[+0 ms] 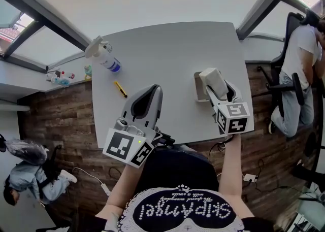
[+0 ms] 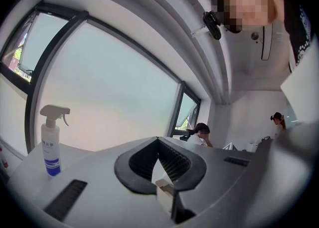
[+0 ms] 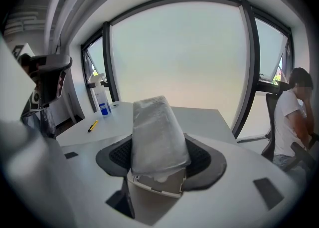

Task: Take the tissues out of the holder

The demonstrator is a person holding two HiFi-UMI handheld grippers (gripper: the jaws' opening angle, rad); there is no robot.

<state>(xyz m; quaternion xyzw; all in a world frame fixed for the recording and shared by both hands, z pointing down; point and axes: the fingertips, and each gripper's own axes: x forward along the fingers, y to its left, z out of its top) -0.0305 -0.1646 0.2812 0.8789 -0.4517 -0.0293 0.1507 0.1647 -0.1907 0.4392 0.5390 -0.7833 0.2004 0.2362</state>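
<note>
Right gripper (image 3: 160,154) clamped on the tissue pack (image 3: 157,129), left gripper (image 2: 158,144) closed and empty.

The plastic-wrapped tissue pack stands between the right gripper's dark pads, which press on its two sides; its lower end sits in the white holder (image 3: 154,184) just under the jaws. The left gripper rests on the grey table (image 1: 162,48) off to that gripper's left, tips together with nothing in them. Beyond its tips lie a yellow pen (image 1: 120,89) and, farther out, a spray bottle (image 1: 104,56).
</note>
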